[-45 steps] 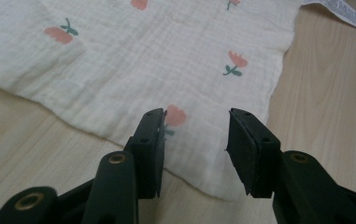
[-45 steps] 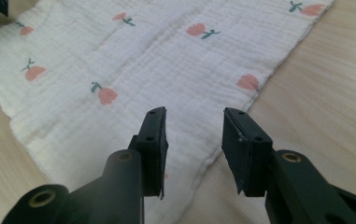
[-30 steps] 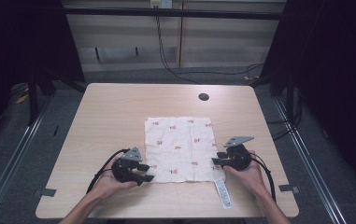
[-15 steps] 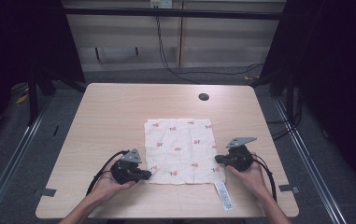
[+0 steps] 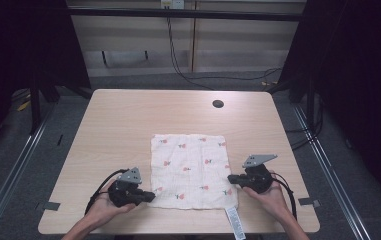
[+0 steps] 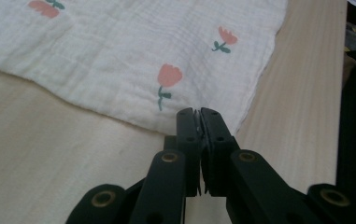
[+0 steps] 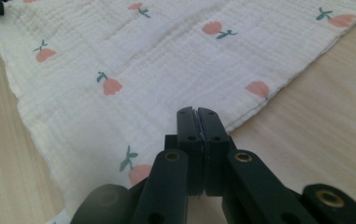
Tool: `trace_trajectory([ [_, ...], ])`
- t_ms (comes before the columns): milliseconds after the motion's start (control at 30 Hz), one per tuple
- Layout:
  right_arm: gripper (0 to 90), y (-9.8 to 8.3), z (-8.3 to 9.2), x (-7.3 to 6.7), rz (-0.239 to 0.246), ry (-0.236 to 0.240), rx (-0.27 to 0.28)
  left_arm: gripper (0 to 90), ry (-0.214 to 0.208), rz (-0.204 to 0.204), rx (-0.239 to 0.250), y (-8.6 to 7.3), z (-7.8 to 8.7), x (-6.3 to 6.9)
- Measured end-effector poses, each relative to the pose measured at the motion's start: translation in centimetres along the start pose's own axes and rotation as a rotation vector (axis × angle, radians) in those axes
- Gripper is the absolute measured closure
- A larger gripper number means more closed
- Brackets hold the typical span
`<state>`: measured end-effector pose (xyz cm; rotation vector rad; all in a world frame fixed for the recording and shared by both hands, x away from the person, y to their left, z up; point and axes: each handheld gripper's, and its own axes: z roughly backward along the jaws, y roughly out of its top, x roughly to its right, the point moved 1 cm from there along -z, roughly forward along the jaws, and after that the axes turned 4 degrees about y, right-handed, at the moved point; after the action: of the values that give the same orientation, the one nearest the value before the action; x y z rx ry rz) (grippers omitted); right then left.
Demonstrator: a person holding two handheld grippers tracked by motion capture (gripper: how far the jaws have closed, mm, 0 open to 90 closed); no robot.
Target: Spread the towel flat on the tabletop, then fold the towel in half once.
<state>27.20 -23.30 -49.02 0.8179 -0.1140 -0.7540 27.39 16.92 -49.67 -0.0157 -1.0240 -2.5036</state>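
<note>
I'm holding the left gripper [image 5: 148,196] pinched on the near left corner of the cloth [image 5: 190,167], and the right gripper [image 5: 232,179] is nipping its right edge close to the near right corner — both jaws pressed together with fabric between them. The cloth is lying flat near the table's [image 5: 128,120] front edge, its label [image 5: 234,223] hanging past that edge. I'm judging the bites thin — an uneven pull could slip a corner free or drag the cloth askew. The wood is pale and smooth; cables [image 5: 178,60] are trailing behind, dark surroundings.
</note>
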Motion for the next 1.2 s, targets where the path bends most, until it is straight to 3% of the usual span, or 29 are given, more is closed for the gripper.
trace_trajectory([
  [67,89.0,-0.1,0.0,-0.2,0.003,0.0,-0.003,87.3,0.006,-0.017,0.001,-0.1,0.1,0.3],
  [233,89.0,-1.0,0.4,-1.3,0.008,0.015,-0.018,85.2,-0.02,-0.008,-0.004,-0.7,0.4,1.1],
  [267,88.8,-1.1,0.4,-1.3,0.009,0.019,-0.019,82.6,-0.02,-0.019,-0.013,-0.7,0.5,1.1],
  [367,83.2,-1.0,0.6,-1.3,0.012,0.021,0.008,68.3,-0.011,-0.001,0.02,-0.5,0.9,0.9],
  [433,78.3,-0.7,0.8,-1.2,0.017,0.006,0.024,60.7,0.0,0.016,0.042,-0.2,1.0,0.4],
  [600,71.9,0.0,0.8,-0.7,0.013,-0.002,0.044,54.1,0.023,0.051,0.065,0.8,0.6,-0.8],
  [833,69.3,1.3,0.6,0.7,-0.008,-0.011,0.068,52.4,0.065,0.071,0.06,2.5,-0.5,-2.6],
  [1067,63.4,2.8,0.6,2.4,-0.029,-0.004,0.094,54.0,0.1,0.118,0.08,3.7,-2.2,-5.1],
  [1200,61.4,3.7,0.0,3.5,-0.039,-0.014,0.104,54.8,0.11,0.118,0.069,3.9,-2.7,-5.3],
])
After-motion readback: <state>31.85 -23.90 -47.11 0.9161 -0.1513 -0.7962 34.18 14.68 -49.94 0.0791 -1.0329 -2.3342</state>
